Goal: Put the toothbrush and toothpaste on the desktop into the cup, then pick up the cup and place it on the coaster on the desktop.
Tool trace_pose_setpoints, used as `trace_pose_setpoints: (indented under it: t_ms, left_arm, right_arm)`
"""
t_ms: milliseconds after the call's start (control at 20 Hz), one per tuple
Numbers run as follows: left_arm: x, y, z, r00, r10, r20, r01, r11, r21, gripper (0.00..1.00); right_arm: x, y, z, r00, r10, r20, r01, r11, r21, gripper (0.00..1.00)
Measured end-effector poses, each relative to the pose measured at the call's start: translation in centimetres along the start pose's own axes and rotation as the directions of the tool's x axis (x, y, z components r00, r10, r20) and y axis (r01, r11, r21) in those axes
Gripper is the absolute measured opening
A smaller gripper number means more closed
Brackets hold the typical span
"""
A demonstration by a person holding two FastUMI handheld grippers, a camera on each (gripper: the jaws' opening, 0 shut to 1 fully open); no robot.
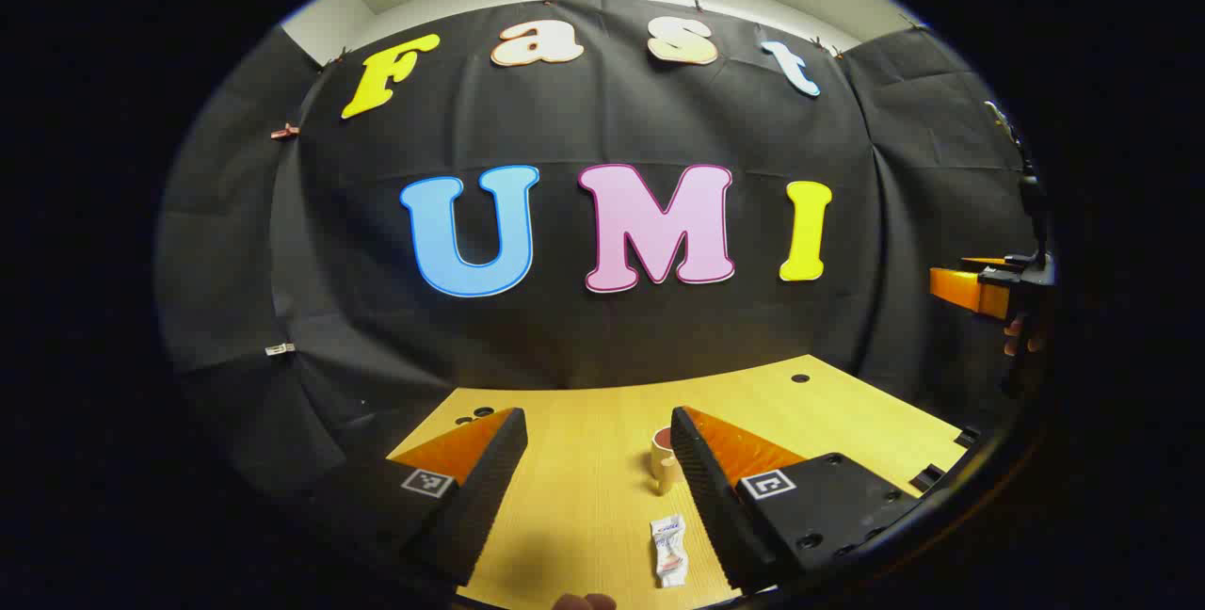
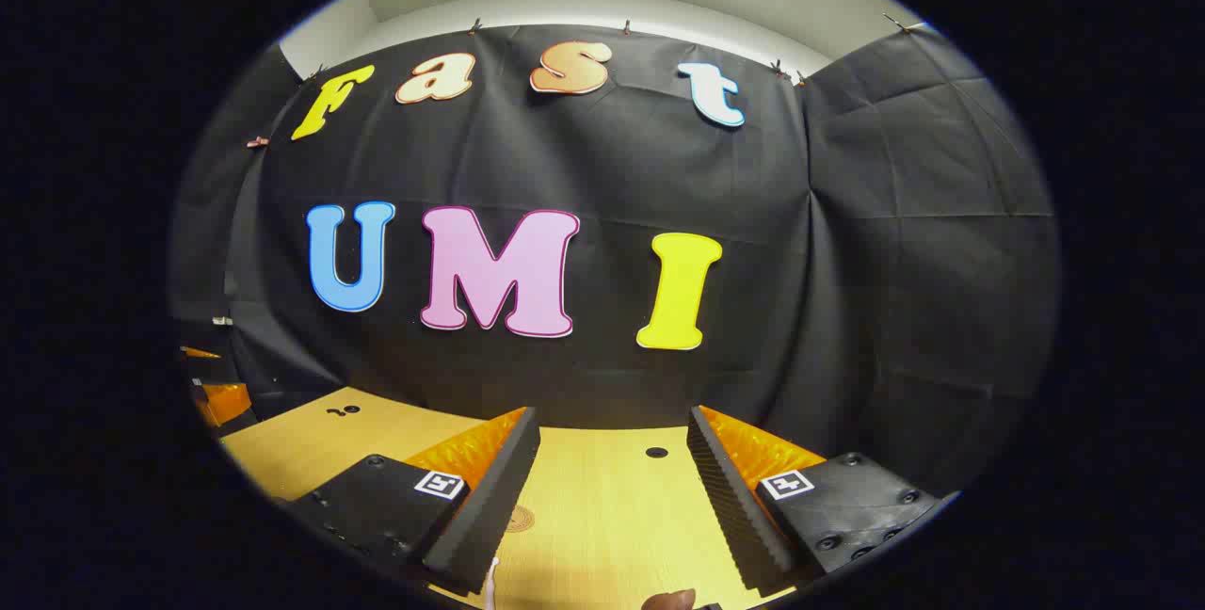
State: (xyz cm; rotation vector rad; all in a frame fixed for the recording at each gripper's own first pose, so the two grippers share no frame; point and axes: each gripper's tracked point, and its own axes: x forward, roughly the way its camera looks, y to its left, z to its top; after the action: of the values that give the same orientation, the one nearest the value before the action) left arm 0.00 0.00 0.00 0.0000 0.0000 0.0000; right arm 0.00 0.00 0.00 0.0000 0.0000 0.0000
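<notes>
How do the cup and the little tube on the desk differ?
In the left gripper view, the cup stands upright, while the toothpaste tube lies flat. The cup is cream with a reddish inside and a handle; the tube is white with printing. The cup sits farther from the camera, partly behind a finger; the tube lies nearer, in full view. Both rest on the wooden desktop, untouched.

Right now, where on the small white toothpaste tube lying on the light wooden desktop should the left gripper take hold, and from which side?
Grip the small white toothpaste tube across its narrow width near mid-length, coming down from above. It lies flat on the light wooden desktop, its long axis running away from the camera, roughly parallel to the open left gripper fingers, so they could probably straddle its sides with little turning. The beige cup stands just beyond.
</notes>
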Motion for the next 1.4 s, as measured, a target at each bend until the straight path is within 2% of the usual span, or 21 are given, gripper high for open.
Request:
trace_pose_setpoints:
  t_ms: [100,750,900,1000,1100,1250,1400]
  left_arm:
    - [0.5,-0.6,-0.1,1.000,-0.014,-0.010,0.014,1.000,0.009,0.94]
    - [1.1,-2.3,-1.5,0.997,-0.046,-0.062,0.047,0.999,0.021,0.94]
    - [1.6,-3.7,-3.8,0.988,-0.095,-0.124,0.094,0.996,-0.013,0.94]
    - [2.1,-4.8,-6.9,0.968,-0.131,-0.212,0.125,0.991,-0.045,0.94]
    - [2.8,-5.3,-10.6,0.939,-0.132,-0.317,0.122,0.991,-0.051,0.94]
    - [3.9,-6.9,-15.6,0.883,-0.178,-0.433,0.156,0.984,-0.086,0.94]
    - [5.4,-7.9,-21.2,0.815,-0.213,-0.539,0.177,0.977,-0.119,0.94]
  right_arm:
    - [0.3,0.4,-0.3,1.000,0.009,-0.009,-0.009,1.000,0.007,1.00]
    - [-0.1,1.5,-3.2,0.997,0.049,-0.066,-0.048,0.999,0.013,0.97]
    - [-0.5,1.6,-4.6,0.992,0.060,-0.112,-0.058,0.998,0.021,0.97]
    - [-0.9,1.5,-5.3,0.989,0.063,-0.130,-0.060,0.998,0.026,0.97]
    - [-1.2,1.2,-5.8,0.988,0.059,-0.141,-0.057,0.998,0.019,0.97]
    - [-1.7,0.2,-6.7,0.986,0.039,-0.164,-0.037,0.999,0.012,0.97]
    - [-2.4,-1.0,-7.6,0.981,0.014,-0.192,-0.012,1.000,0.012,0.97]
